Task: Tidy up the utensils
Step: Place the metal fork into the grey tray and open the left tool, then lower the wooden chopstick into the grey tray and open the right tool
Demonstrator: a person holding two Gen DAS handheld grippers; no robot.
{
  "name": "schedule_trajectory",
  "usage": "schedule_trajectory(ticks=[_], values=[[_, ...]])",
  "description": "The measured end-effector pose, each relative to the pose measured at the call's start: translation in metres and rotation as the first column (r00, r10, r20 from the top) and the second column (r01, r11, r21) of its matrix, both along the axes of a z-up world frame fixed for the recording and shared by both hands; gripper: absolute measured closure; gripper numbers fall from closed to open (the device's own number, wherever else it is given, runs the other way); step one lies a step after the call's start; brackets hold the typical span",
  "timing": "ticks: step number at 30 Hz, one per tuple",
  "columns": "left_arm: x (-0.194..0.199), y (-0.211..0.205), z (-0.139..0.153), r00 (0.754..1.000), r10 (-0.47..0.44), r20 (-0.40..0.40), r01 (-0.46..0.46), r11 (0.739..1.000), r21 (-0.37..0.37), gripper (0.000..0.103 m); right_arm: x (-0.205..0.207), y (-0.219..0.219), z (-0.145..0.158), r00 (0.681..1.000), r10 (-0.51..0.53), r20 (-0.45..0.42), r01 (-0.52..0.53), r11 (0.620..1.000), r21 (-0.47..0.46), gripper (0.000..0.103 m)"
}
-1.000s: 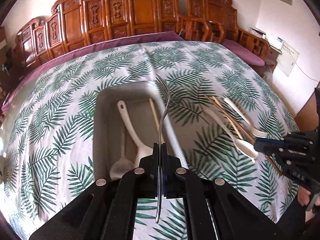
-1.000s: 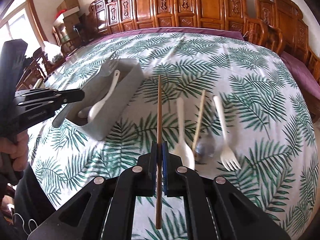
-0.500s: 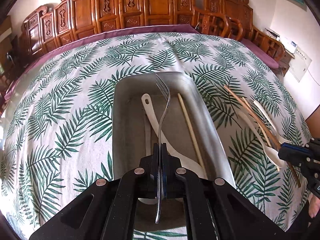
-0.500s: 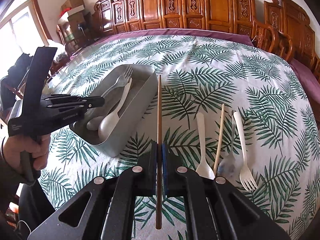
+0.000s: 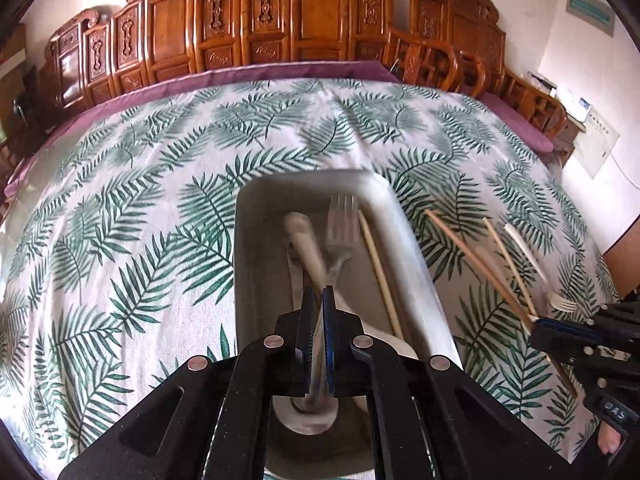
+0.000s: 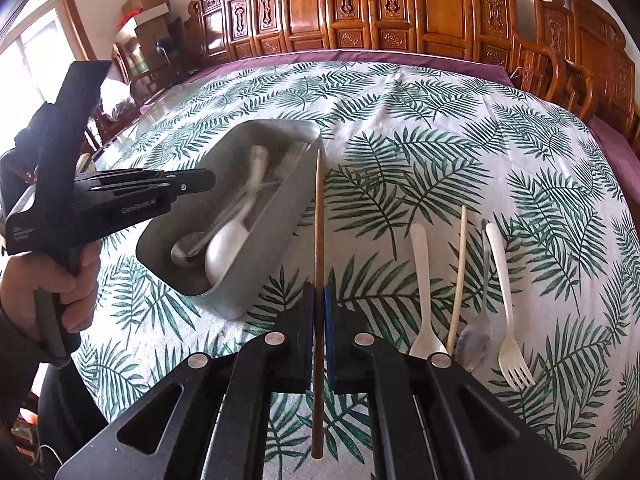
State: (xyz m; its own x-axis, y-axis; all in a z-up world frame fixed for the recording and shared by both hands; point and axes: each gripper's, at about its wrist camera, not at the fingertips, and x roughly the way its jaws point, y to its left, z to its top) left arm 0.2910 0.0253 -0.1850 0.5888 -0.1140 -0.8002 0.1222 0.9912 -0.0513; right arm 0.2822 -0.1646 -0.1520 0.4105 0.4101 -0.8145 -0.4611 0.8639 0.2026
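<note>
Left hand-held gripper [image 5: 316,300]: jaws closed narrow on the handle of a metal fork [image 5: 341,224], which is held over the metal tray [image 5: 416,276]; the tines point to the tray's far end.

Metal tray: grey, rectangular, round-cornered, deep-walled. Contained: a white plastic spoon [image 5: 308,248], a metal spoon [image 6: 188,250] beneath it, and a pale chopstick [image 5: 378,272] laid along the right wall.

Right hand-held gripper [image 6: 319,294]: jaws closed on a brown wooden chopstick [image 6: 319,216], thin and straight, held just right of the tray; its far tip is seen against the tray's right rim.

Surface [image 6: 400,120]: covered by a white cloth printed with green fern leaves, over a purple under-cloth showing at the far edge.

Laid on the cloth, right of the held chopstick, roughly parallel: a white plastic spoon [image 6: 422,280], a pale chopstick [image 6: 458,272], a metal spoon [image 6: 480,320] and a white plastic fork [image 6: 506,308]. The pale chopstick's near end lies between the two spoon bowls.

A person's hand [image 6: 60,284] is seen gripping the left tool's handle.

Background: carved wooden chairs [image 6: 400,12] ranged along the wall.
</note>
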Motion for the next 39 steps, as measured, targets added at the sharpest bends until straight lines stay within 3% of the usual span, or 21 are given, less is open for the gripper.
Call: schedule_trajectory(ticks=[9,19,27,39], values=[[-0.022,0.016,0.029,0.998,-0.02,0.064,0.02,1.0,-0.001,0.1,0.013,0.042,0.012,1.0,0.026,0.011,-0.026,0.999,0.025,0.097],[-0.045,0.056,0.05,0.994,0.017,0.106,-0.012,0.999,-0.045,0.1,0.03,0.088,0.011,0.999,0.038,-0.004,-0.038,0.999,0.02,0.097],[-0.058,0.078,0.054,0.992,0.033,0.122,-0.026,0.998,-0.059,0.099,0.044,0.113,0.004,0.999,0.024,-0.026,-0.024,1.0,-0.001,0.097],[-0.067,0.079,0.054,0.99,0.025,0.139,-0.016,0.998,-0.065,0.099,0.048,0.122,-0.004,0.999,0.02,-0.03,-0.021,1.0,-0.023,0.096]])
